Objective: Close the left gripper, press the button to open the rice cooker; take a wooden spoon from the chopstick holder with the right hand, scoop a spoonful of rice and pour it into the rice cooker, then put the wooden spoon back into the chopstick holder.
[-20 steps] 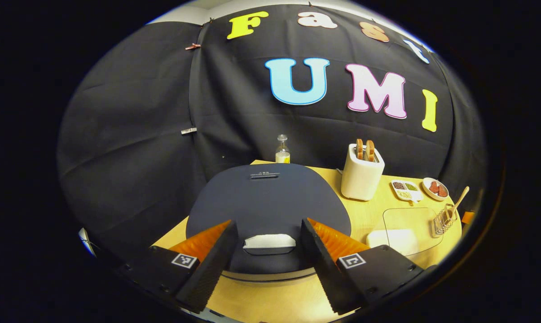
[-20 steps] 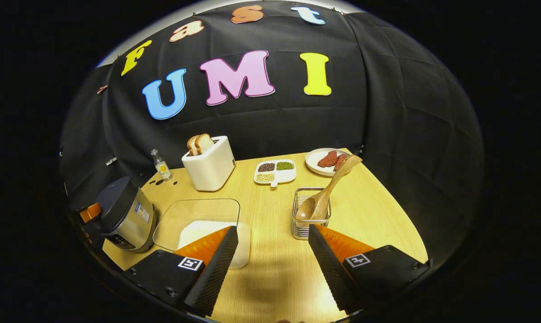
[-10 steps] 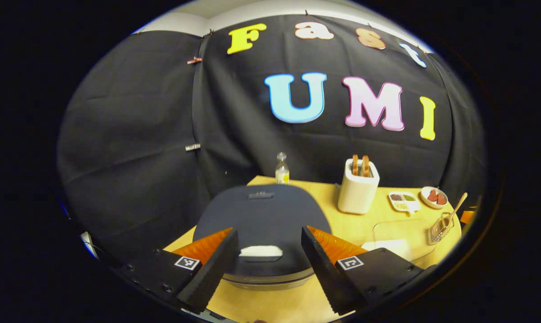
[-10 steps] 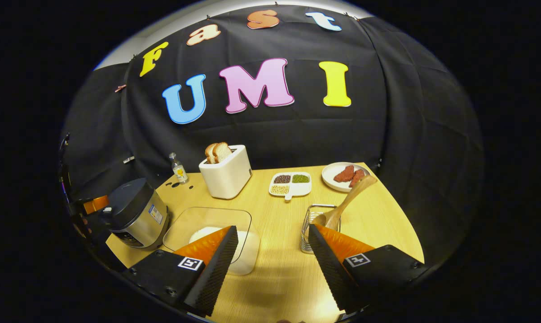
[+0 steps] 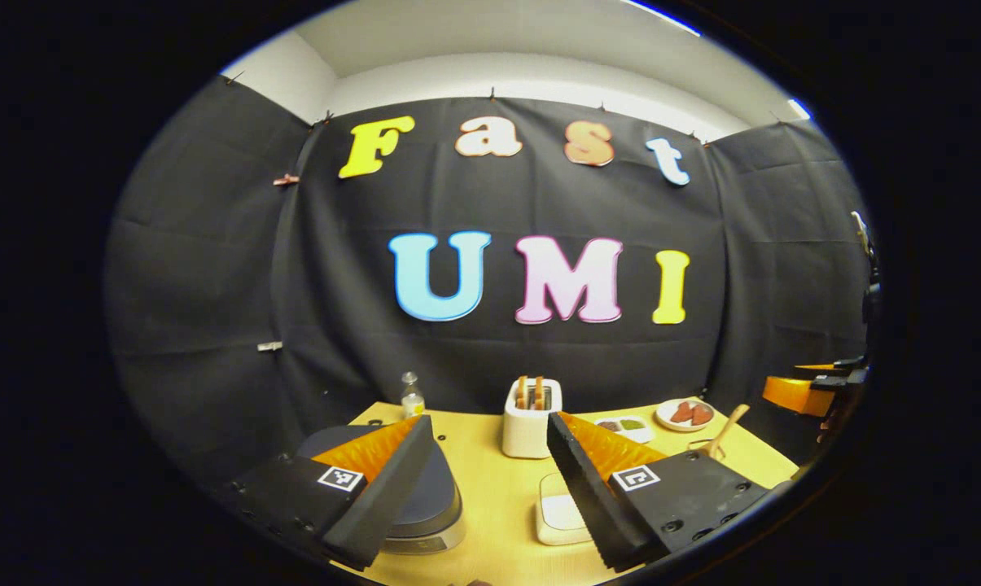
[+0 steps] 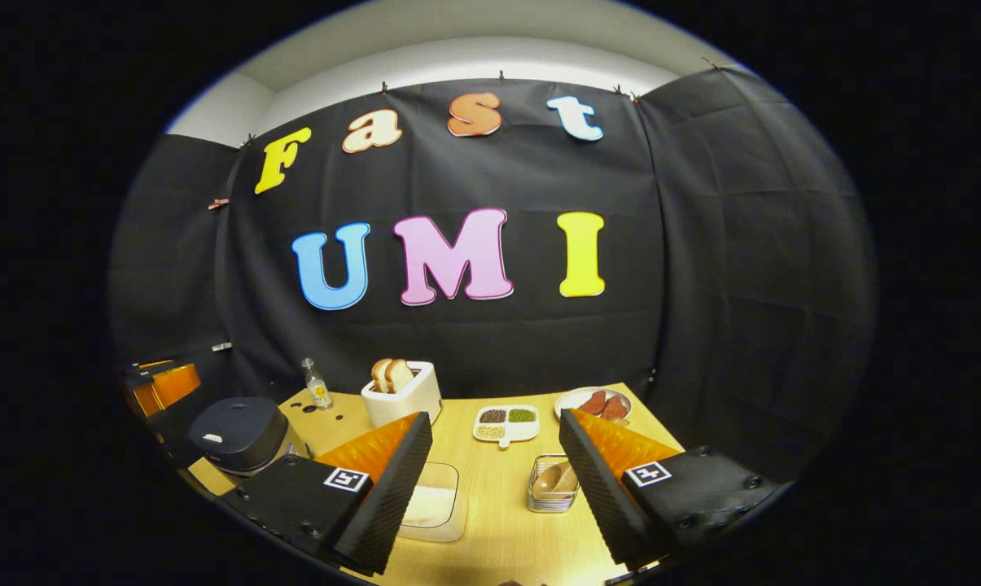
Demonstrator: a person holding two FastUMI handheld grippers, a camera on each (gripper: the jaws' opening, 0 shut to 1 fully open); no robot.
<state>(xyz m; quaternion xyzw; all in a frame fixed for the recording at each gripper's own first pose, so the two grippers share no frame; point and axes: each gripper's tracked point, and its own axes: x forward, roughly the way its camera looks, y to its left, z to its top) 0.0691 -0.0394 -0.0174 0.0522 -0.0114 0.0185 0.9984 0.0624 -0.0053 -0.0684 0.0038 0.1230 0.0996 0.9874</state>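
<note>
The dark-lidded rice cooker [image 5: 435,498] stands shut at the table's left, partly behind one finger of my left gripper [image 5: 488,422]. That gripper is open, held back from the cooker and well above it. In the right gripper view the cooker [image 6: 238,423] sits far left. The wire chopstick holder [image 6: 550,488] holds the wooden spoon [image 6: 554,478], whose handle is hidden behind a finger. My right gripper [image 6: 495,417] is open and empty, back from the holder. A clear container of white rice [image 6: 431,506] lies between cooker and holder, and appears again as the rice container [image 5: 558,516].
A white toaster [image 6: 400,392] with bread, a small bottle [image 6: 317,384], a divided dish of beans [image 6: 502,423] and a plate of red meat [image 6: 596,403] line the back of the wooden table [image 6: 498,537]. The black cloth wall stands close behind.
Both grippers have drawn back and tilted up from the table. The cooker and the holder now look smaller and lower. Both stay open and nothing was touched.
</note>
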